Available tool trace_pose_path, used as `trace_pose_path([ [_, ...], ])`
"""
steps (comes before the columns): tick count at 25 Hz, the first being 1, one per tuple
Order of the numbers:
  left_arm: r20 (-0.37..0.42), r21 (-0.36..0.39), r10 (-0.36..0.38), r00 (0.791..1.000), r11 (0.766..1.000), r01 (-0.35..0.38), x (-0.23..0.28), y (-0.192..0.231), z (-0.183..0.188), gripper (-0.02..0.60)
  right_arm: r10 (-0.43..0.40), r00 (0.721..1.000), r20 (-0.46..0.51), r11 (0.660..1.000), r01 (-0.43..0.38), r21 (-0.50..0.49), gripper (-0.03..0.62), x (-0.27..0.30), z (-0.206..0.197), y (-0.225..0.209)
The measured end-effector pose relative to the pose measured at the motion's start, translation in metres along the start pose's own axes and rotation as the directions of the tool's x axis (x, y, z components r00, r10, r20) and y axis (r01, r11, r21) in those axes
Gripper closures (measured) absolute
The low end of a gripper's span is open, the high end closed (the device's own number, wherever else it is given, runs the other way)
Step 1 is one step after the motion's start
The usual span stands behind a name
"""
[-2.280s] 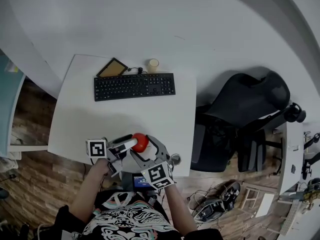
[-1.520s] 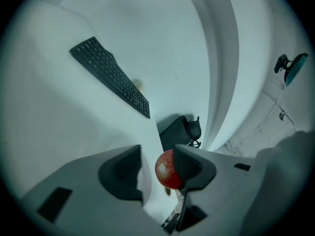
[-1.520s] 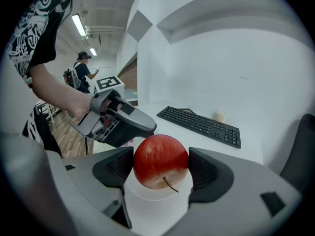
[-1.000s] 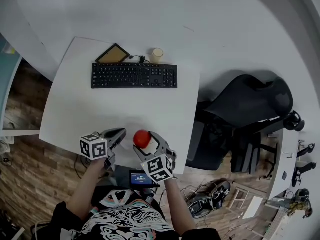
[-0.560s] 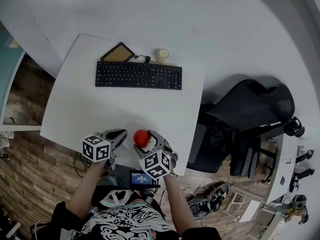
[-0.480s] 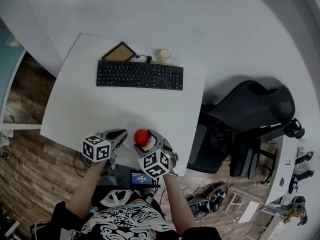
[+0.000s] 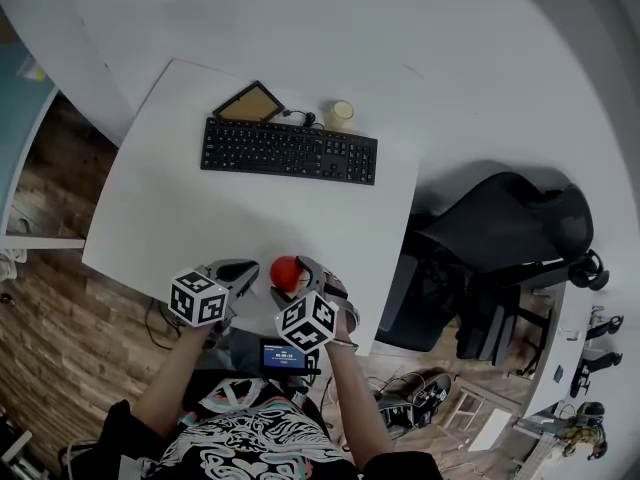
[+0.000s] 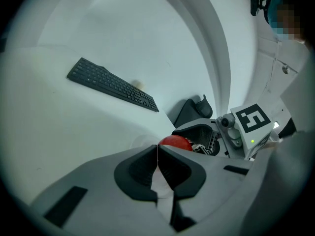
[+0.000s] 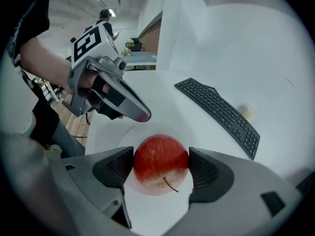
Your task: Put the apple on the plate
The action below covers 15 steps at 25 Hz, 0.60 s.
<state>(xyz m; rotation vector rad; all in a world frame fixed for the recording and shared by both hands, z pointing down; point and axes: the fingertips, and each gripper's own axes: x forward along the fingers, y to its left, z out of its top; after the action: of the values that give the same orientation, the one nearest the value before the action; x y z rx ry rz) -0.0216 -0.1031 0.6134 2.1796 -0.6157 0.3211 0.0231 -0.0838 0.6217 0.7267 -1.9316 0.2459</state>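
The apple (image 7: 286, 272) is held in the right gripper (image 9: 161, 167), whose jaws stand about an apple's width apart with both pads pressed against the fruit's sides. It is carried directly over a white plate (image 9: 127, 136) that lies close to the near edge of the white table (image 7: 250, 208), toward the near right corner. Whether the apple touches the plate cannot be told.

The fruit is nearly round, so no clear long axis is seen. Its stalk end, paler and yellowish, is turned toward the right gripper's camera and slightly downward. The red rounded side is turned toward the far part of the table.

The left gripper (image 8: 157, 156) is fully closed, its pads meeting, with nothing held between them. It is held just left of the apple, and its tip is seen over the plate's left rim in the right gripper view.

The table's near edge lies just behind both grippers, and the right edge is near the right gripper. A broad bare stretch of table is left between the plate and the black keyboard (image 7: 289, 151), which lies across the far side. A tan framed pad (image 7: 250, 101) and a small cream cup (image 7: 342, 115) are set beyond the keyboard. A dark office chair (image 7: 500, 238) stands to the right of the table.
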Motion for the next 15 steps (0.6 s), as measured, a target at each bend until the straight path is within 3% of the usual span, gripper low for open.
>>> trace_pose_path([
  [5, -0.015, 0.000, -0.008, 1.000, 1.000, 0.008, 0.0018, -0.0005, -0.0005, 0.561, 0.007, 1.000, -0.011, 1.000, -0.007, -0.016, 0.255, -0.0002, 0.0031, 0.0010],
  [15, -0.027, -0.001, -0.006, 1.000, 1.000, 0.006, 0.0059, 0.0033, -0.0009, 0.561, 0.014, 0.992, -0.122, 0.997, -0.024, -0.076, 0.255, 0.0028, -0.0025, 0.0051],
])
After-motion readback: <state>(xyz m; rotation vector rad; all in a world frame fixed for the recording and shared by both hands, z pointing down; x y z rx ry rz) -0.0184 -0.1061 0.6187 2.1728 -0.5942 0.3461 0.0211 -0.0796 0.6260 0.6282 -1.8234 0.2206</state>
